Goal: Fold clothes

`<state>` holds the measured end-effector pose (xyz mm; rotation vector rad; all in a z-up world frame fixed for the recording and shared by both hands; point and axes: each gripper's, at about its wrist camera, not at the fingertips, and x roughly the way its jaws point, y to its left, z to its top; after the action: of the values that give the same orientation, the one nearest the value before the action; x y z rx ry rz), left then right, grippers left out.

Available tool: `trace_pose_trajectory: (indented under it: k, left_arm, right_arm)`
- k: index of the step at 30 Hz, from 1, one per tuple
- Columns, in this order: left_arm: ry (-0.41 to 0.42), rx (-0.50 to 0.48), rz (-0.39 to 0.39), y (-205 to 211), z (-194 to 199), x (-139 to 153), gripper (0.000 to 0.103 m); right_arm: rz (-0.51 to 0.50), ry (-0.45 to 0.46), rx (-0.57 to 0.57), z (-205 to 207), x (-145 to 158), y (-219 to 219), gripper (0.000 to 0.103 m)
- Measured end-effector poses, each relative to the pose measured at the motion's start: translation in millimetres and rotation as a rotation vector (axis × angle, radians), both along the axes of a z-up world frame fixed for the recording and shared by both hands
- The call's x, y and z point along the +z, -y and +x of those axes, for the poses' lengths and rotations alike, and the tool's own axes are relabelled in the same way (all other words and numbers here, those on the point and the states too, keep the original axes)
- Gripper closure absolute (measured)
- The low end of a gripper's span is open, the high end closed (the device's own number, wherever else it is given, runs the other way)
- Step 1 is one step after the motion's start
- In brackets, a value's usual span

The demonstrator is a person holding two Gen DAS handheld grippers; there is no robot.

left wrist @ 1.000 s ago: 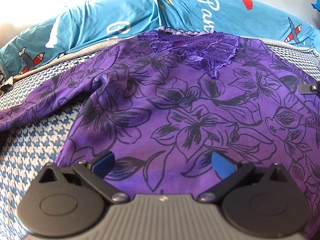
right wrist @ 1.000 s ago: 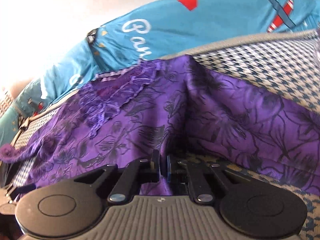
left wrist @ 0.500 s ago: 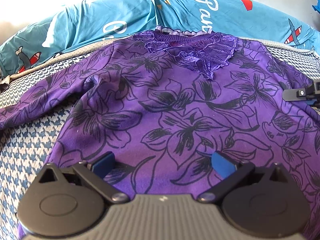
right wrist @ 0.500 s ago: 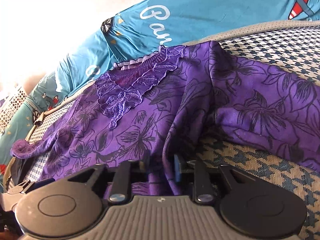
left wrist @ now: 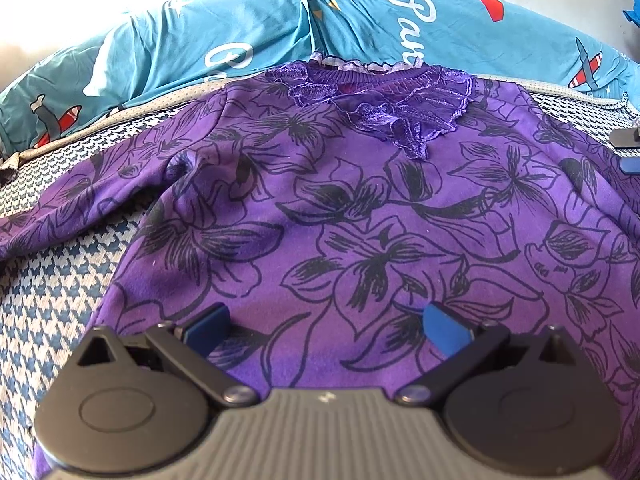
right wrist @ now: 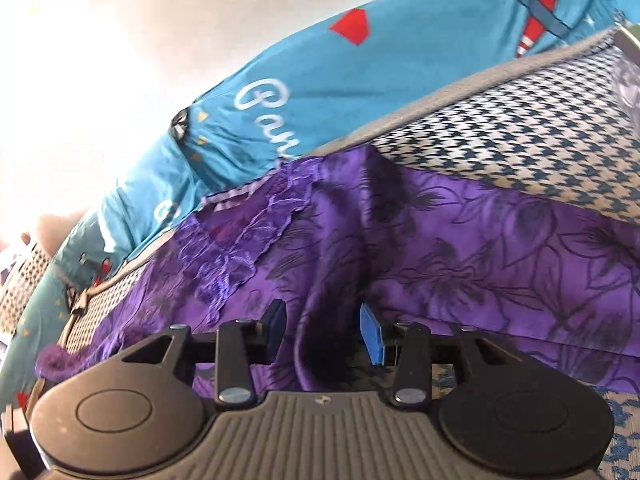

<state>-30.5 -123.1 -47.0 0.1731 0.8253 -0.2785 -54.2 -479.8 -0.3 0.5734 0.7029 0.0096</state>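
Note:
A purple sweater [left wrist: 360,208] with black flower outlines and a lace collar [left wrist: 384,108] lies front up on the bed. My left gripper [left wrist: 326,326] hovers over its lower body, open, with only flat cloth under the blue pads. In the right wrist view, my right gripper [right wrist: 323,326] stands at the sweater's [right wrist: 480,248] side seam below the armpit. Its jaws are opening, and a raised fold of the cloth stands between the pads without being pressed. The right gripper's [left wrist: 629,151] fingertips show at the right edge of the left wrist view.
The bed sheet [left wrist: 52,300] has a blue and white houndstooth pattern. Blue pillows [left wrist: 240,40] with plane prints and white lettering line the far edge. One sleeve [left wrist: 60,204] stretches out to the left, the other [right wrist: 560,280] to the right.
My right gripper, shut on a fold of the sweater a second ago, has spread its jaws, rolled a little and lifted. The left gripper has stayed where it was.

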Motion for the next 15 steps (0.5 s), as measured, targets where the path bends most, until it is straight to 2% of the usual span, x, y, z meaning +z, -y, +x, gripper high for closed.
trace_pose_trajectory:
  k: [6, 12, 15]
  left_arm:
    - [0.002, -0.002, -0.002, 0.1, 0.3, 0.1, 0.000]
    - [0.003, -0.004, -0.004, -0.1, 0.5, 0.3, 0.000]
    - [0.004, -0.004, -0.004, -0.5, 0.5, 0.8, 0.000]
  right_arm:
    - [0.131, -0.096, -0.129, 7.7, -26.9, 24.8, 0.063]
    - [0.280, -0.117, -0.184, 14.5, -45.3, 30.5, 0.063]
    - [0.316, -0.113, -0.205, 19.7, -49.4, 29.0, 0.063]
